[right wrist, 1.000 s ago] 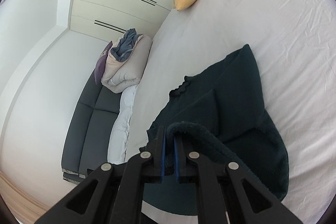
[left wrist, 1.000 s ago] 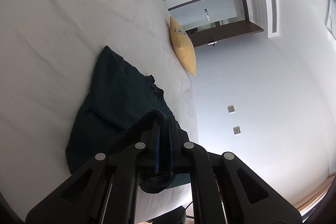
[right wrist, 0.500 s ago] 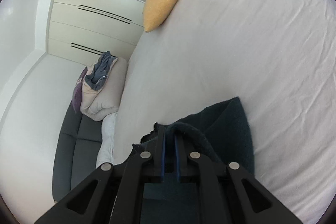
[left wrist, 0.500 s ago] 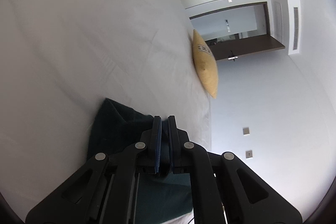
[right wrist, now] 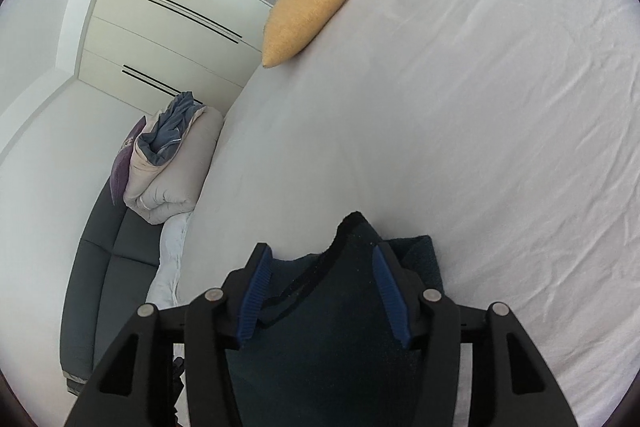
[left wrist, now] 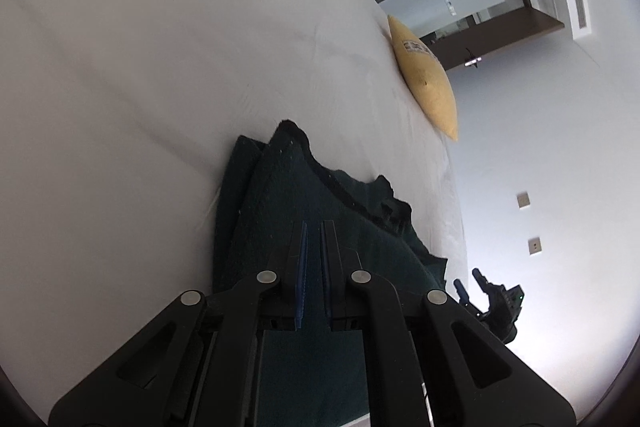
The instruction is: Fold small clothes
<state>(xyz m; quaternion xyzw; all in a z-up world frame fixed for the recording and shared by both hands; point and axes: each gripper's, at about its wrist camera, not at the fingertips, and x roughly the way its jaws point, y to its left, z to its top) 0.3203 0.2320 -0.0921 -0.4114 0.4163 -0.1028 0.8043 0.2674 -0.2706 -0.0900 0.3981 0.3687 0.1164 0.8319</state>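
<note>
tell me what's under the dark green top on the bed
The dark green top lies folded on the white bed sheet; only sheet shows around it. Anything beneath is covered.

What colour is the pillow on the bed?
The pillow is yellow, clearest in the right wrist view.

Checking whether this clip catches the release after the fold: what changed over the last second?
The right gripper opened and let go of the dark green garment, whose carried edge now lies folded over on the white bed. The left gripper let go too; its fingers stand a narrow gap apart with no cloth between. The yellow pillow stayed at the bed's edge.
</note>
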